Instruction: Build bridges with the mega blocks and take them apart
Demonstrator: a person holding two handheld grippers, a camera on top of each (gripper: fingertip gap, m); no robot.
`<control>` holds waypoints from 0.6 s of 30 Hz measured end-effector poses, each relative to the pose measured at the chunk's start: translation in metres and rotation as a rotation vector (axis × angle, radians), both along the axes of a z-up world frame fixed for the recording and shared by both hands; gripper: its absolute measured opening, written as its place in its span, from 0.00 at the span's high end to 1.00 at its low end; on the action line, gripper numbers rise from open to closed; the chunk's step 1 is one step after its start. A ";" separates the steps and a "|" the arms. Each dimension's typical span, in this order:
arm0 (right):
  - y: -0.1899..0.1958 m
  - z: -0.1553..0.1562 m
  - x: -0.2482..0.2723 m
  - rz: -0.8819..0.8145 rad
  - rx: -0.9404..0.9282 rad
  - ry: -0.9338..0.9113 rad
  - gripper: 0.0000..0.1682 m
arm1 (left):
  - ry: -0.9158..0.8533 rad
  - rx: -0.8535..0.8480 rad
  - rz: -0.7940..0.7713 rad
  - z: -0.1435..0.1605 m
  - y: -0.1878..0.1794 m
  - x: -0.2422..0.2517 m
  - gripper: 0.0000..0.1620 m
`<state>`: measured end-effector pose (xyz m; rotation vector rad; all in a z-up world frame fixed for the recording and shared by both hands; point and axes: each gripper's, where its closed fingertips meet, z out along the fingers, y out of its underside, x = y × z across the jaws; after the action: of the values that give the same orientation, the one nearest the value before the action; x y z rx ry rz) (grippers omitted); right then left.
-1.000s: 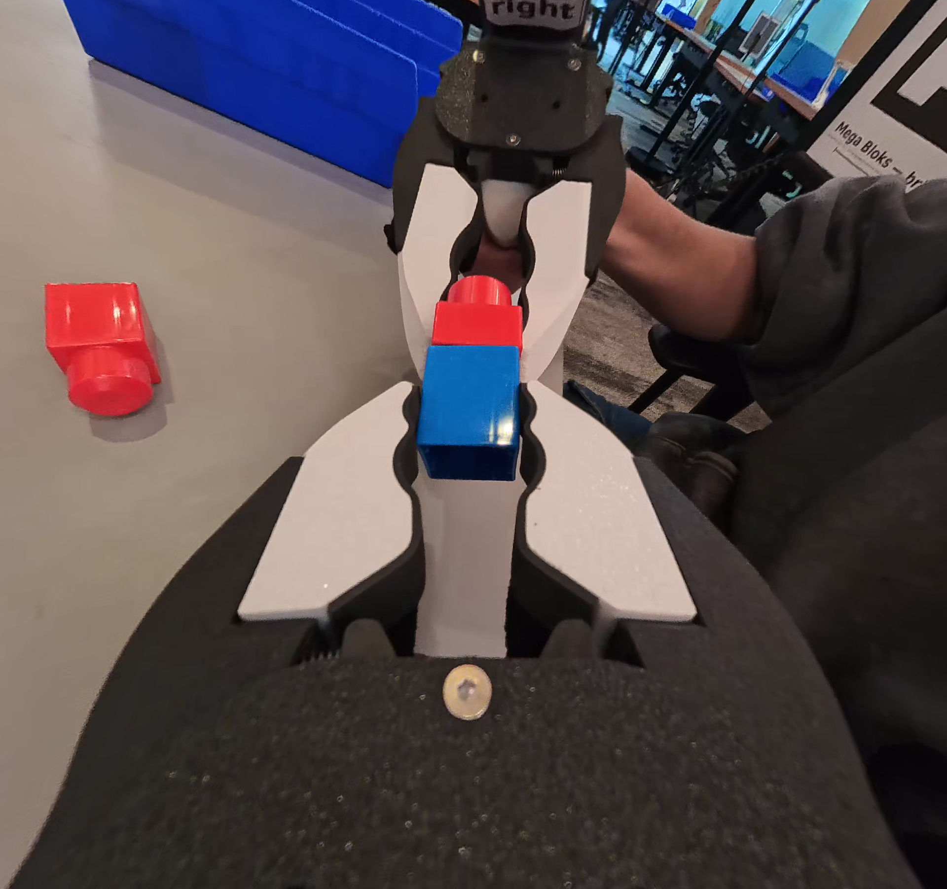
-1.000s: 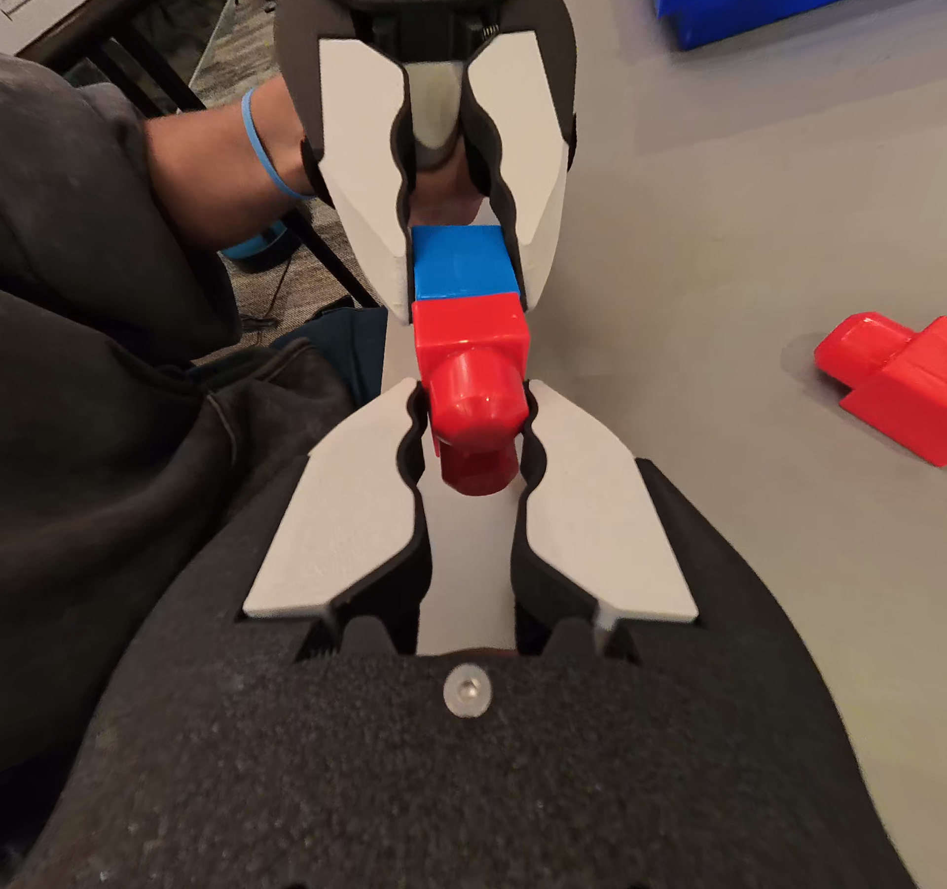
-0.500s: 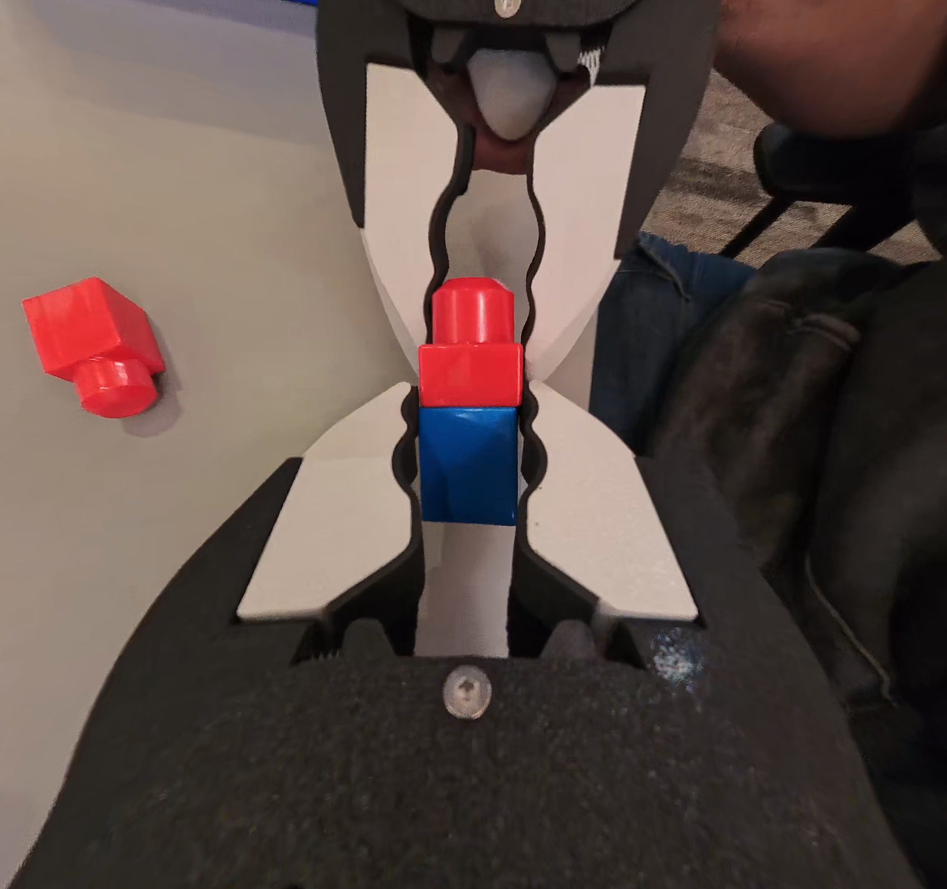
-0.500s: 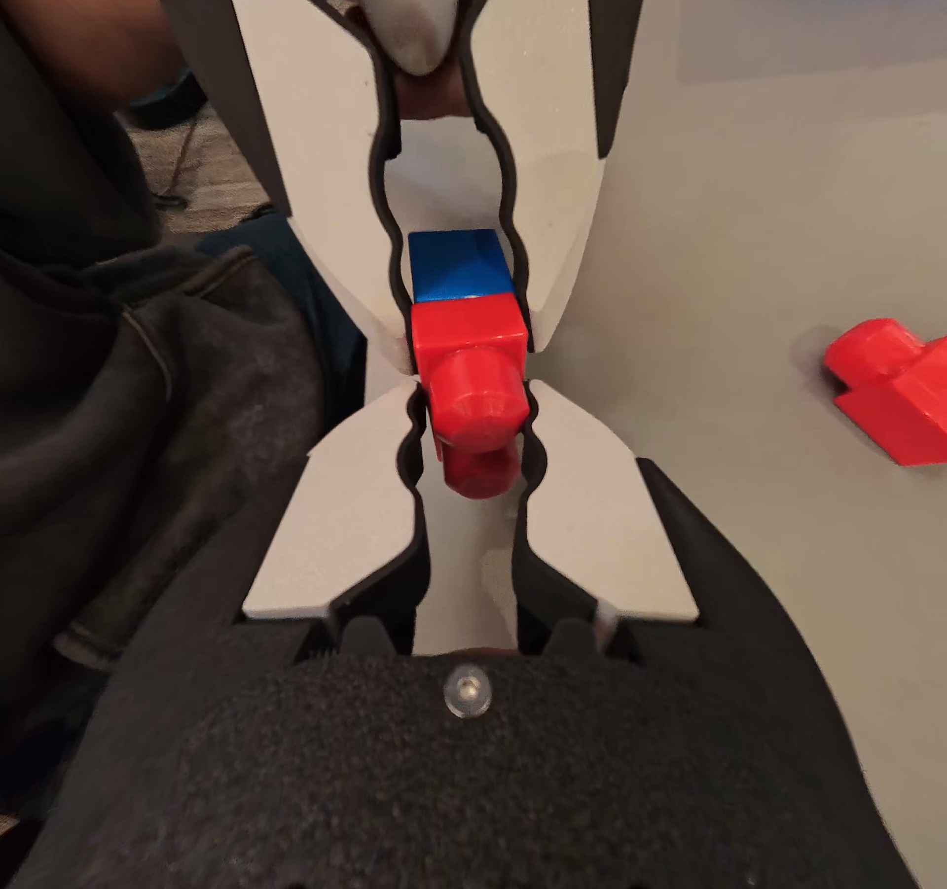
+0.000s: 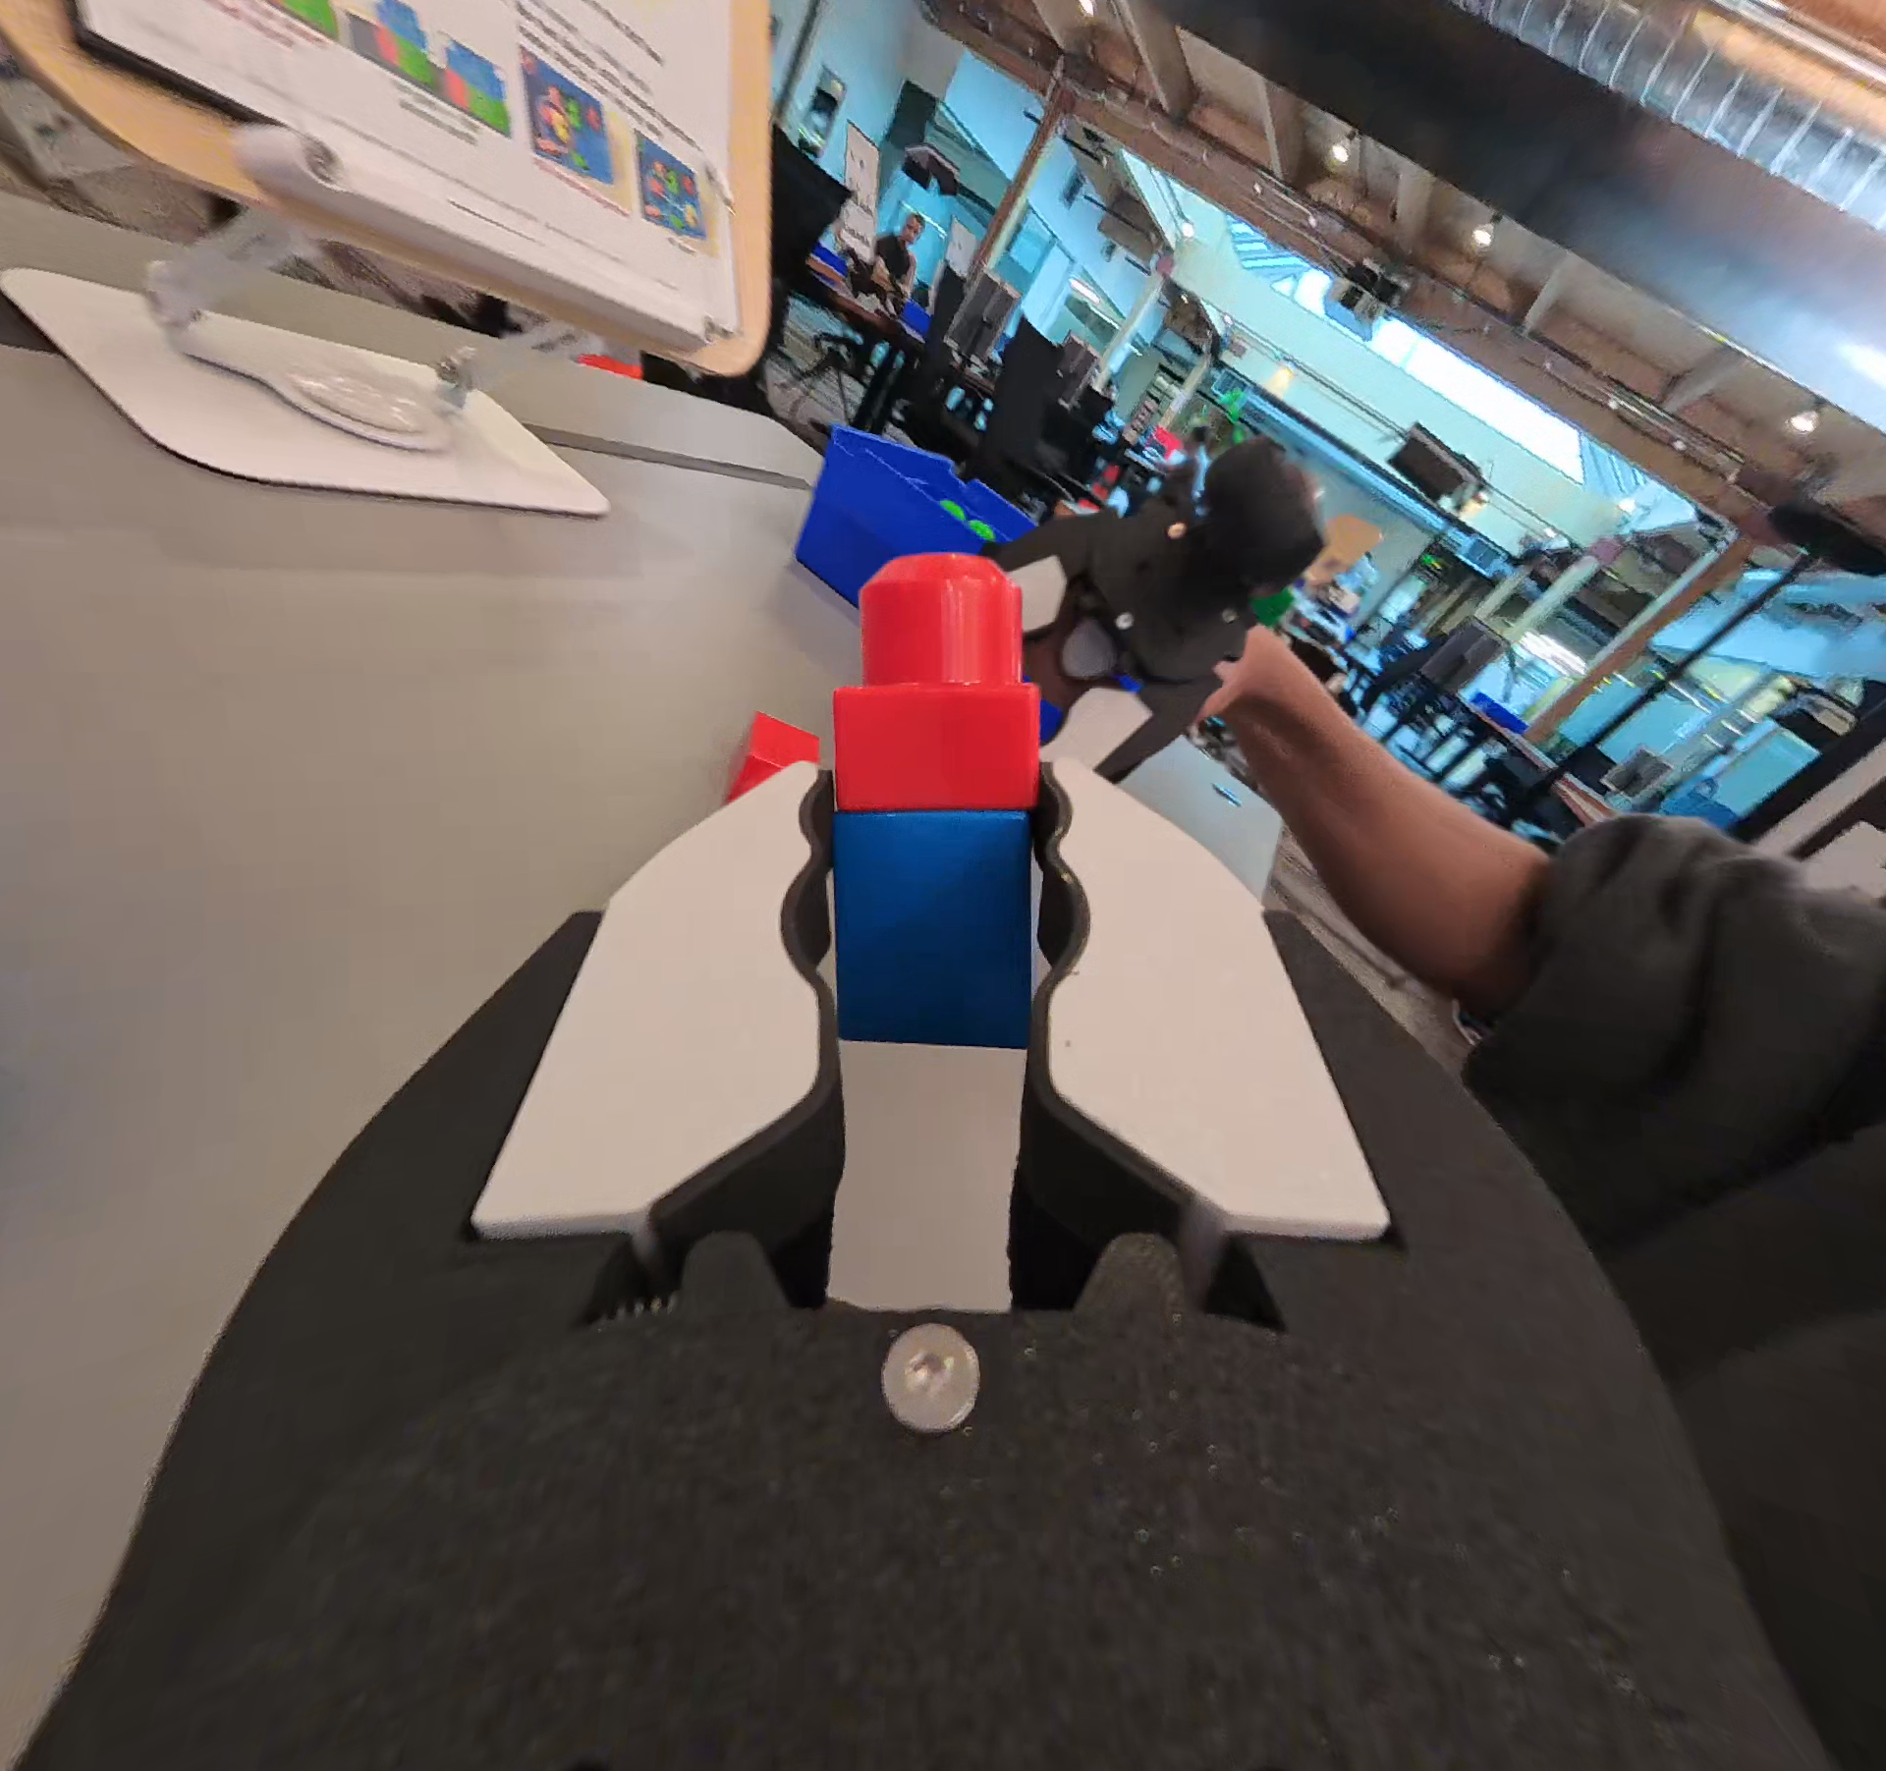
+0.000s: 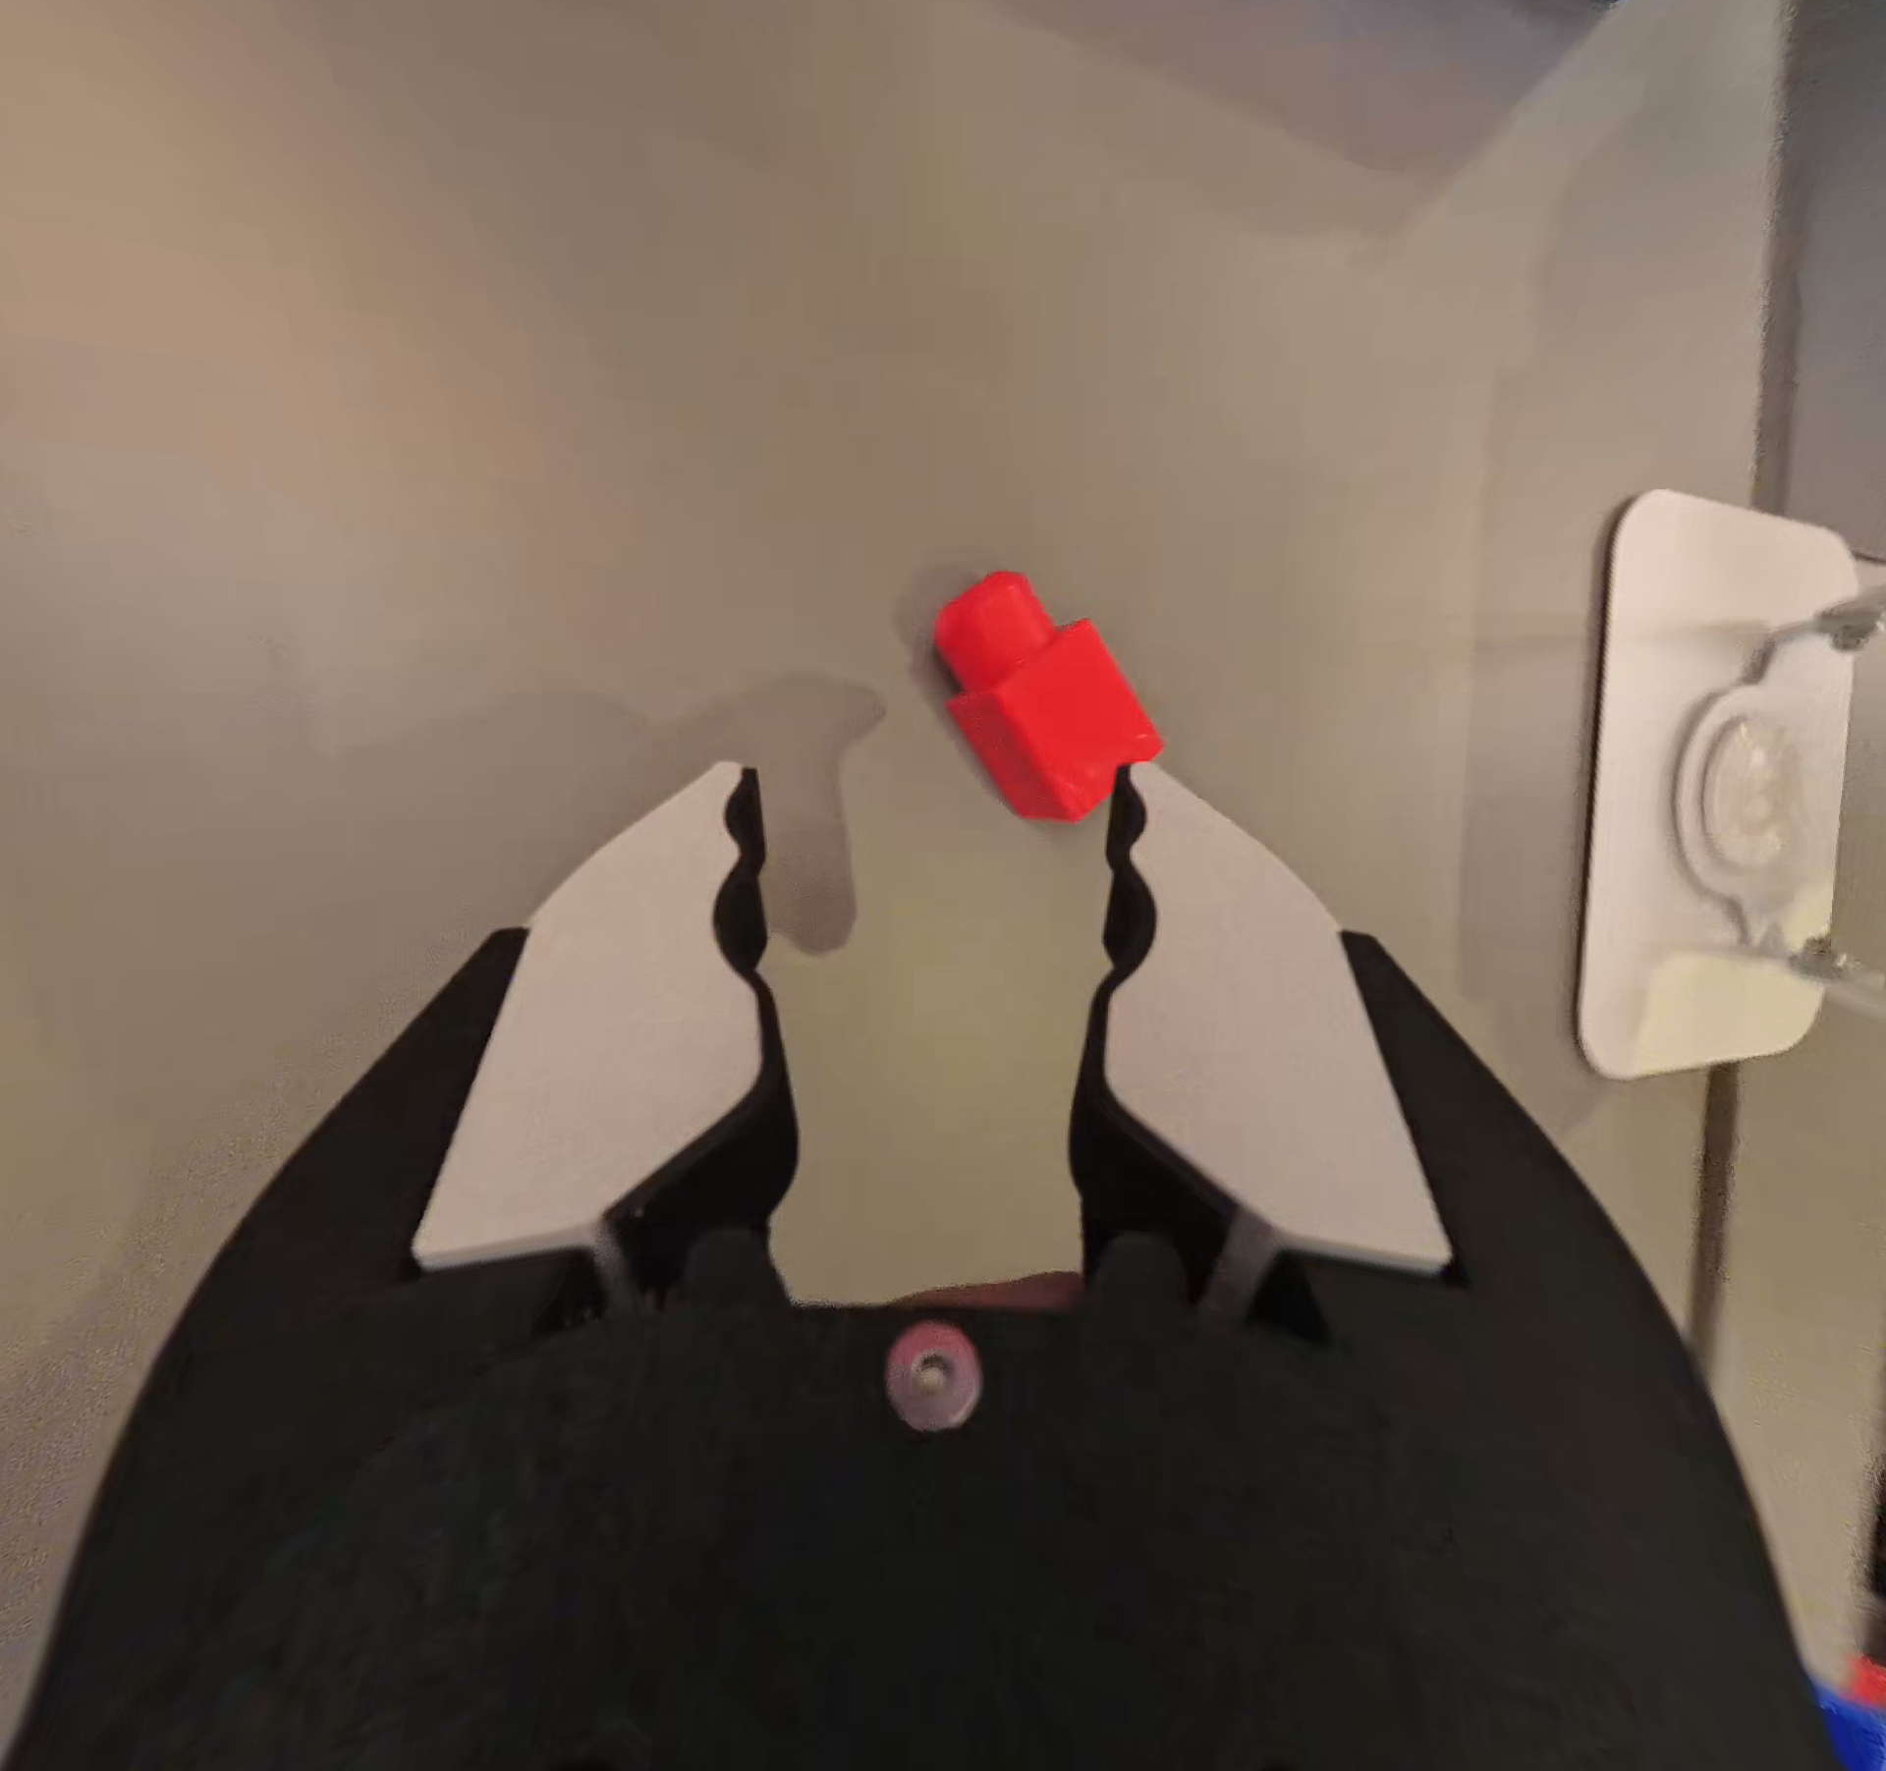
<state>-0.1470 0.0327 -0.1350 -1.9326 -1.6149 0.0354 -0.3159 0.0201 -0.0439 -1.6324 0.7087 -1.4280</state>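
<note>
Left jaws pinched on the blue block (image 5: 931,926), my left gripper (image 5: 931,834) carrying it with a red block (image 5: 937,702) plugged on top, stud pointing away from me. Right jaws spread wide; my right gripper (image 6: 934,783) holds nothing, above the grey table (image 6: 408,395). A loose red block (image 6: 1041,702) lies on its side on the table just past my right fingertip (image 6: 1128,804). White stand base (image 6: 1725,783) off to the right. Blue bin (image 5: 888,518) farther along the table.
</note>
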 end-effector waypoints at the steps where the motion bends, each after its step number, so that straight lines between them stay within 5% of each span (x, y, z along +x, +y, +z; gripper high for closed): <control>1: 0.013 -0.009 0.000 0.024 -0.009 -0.058 0.62 | -0.008 0.004 0.019 0.001 0.004 -0.003 0.77; 7: 0.047 -0.045 -0.001 0.070 -0.125 -0.133 0.70 | -0.122 0.020 0.006 0.018 0.001 -0.006 0.77; 11: 0.044 -0.041 -0.006 -0.015 -0.193 0.030 0.76 | -0.201 0.022 -0.006 0.025 0.003 -0.001 0.77; 18: -0.013 0.077 -0.058 -0.097 -0.523 1.088 0.77 | -0.337 0.135 0.025 0.058 0.006 0.030 0.77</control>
<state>-0.2049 0.0194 -0.0584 -1.7745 -0.7860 1.3265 -0.2854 0.0257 0.0142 -1.2527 0.5732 -1.5534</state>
